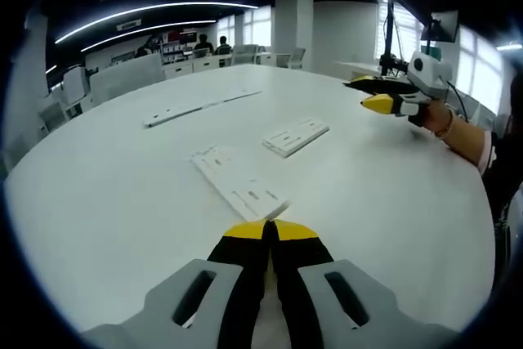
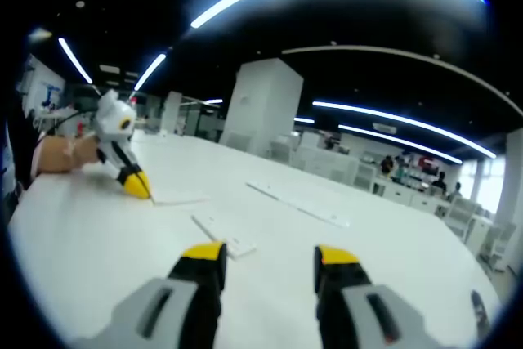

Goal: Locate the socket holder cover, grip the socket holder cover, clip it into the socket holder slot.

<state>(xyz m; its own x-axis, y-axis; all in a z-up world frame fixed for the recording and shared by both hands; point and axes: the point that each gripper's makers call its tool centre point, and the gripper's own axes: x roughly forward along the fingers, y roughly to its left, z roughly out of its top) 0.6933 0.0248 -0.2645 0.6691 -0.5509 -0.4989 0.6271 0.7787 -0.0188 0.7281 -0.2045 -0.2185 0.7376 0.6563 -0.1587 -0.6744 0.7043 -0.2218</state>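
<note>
White plastic socket holder cover (image 1: 296,136) is lying mid-frame ungrasped, left gripper (image 1: 270,230) clenched empty, right gripper (image 2: 270,255) released; approaching askew risks sliding it away.

The left gripper view sits low over the white worktop (image 1: 122,194), looking across it, the right gripper (image 1: 377,94) at 2 o'clock. The right gripper view faces back across the worktop, the left gripper (image 2: 139,186) at 10 o'clock. Both views share the worktop's middle.

Left hand-held gripper (image 1: 269,233) closed; right hand-held gripper (image 2: 270,257) spread apart
</note>
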